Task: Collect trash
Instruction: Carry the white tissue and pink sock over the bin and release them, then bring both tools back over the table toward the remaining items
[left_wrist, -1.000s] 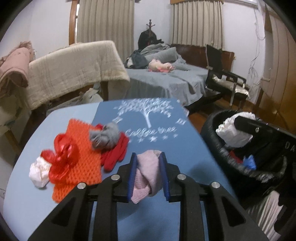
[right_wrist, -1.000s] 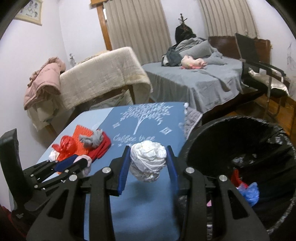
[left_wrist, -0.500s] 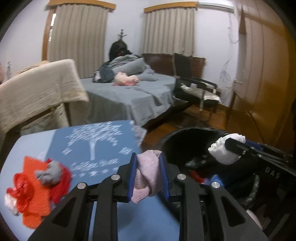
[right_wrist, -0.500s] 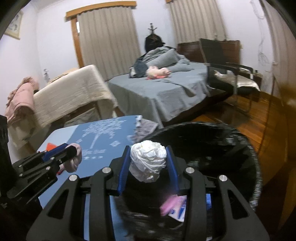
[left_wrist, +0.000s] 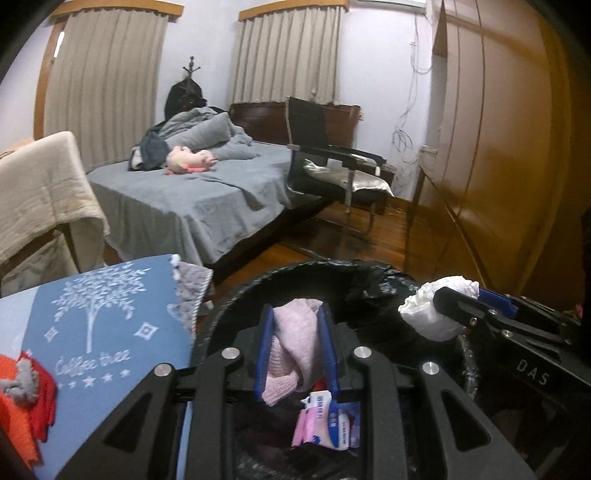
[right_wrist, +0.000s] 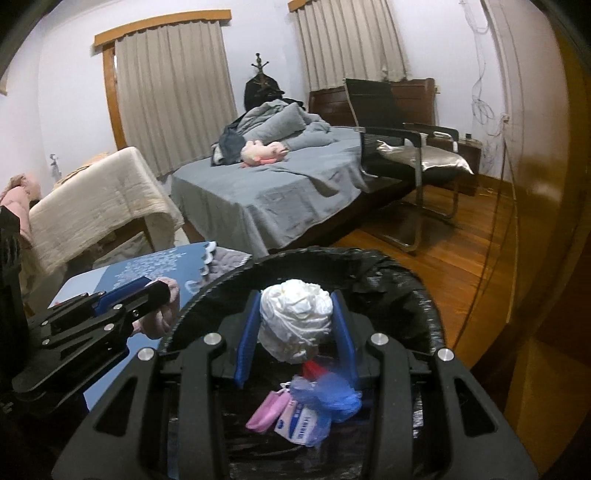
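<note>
A pink knit wad (left_wrist: 291, 349) is clamped in the left hand-held gripper (left_wrist: 295, 350) over the black bin (left_wrist: 236, 310); a white crumpled ball (right_wrist: 295, 319) is pinched in the right hand-held gripper (right_wrist: 295, 332) above it too.

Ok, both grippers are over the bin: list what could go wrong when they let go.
1. The left gripper holds the pink cloth near the bin rim on the table side; in the right wrist view it looks close to the edge, so the cloth might drop outside.
2. The cloth is soft knit and could snag on a pad instead of falling.
3. The right gripper with the white wad sits close by; opening together may knock them.
</note>
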